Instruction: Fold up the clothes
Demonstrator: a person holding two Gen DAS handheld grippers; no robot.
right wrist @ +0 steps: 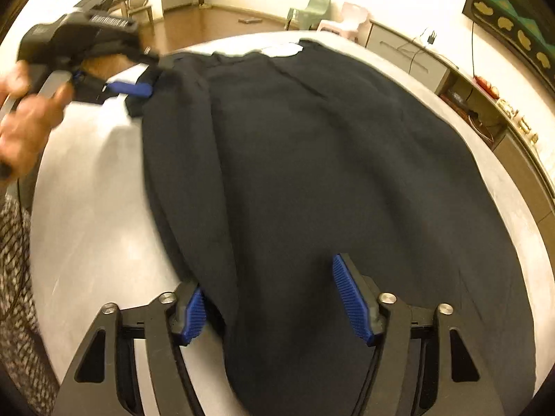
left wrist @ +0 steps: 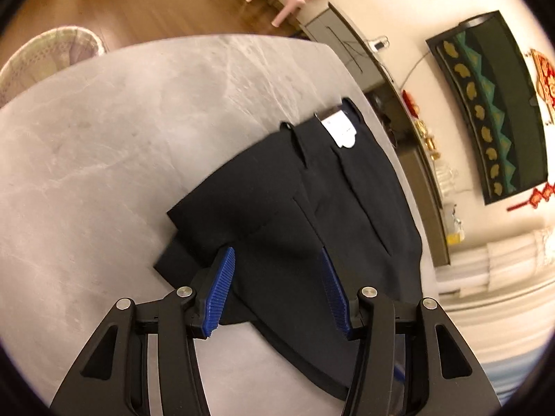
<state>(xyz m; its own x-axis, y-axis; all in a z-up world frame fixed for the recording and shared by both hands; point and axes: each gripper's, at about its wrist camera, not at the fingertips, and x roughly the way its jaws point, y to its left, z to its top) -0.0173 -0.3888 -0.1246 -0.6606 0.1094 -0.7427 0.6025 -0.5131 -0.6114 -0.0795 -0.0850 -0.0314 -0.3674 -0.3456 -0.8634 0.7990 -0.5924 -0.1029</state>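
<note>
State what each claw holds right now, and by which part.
Nothing is held. Left claw and right claw are both open over the dark trousers on the table.

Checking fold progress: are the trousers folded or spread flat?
Partly folded: the trousers show a leg end doubled back over them on the table.

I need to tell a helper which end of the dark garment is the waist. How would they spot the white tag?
On the grey marble table lies a dark garment. At its far end sits the white tag, the only pale patch on the cloth.
</note>
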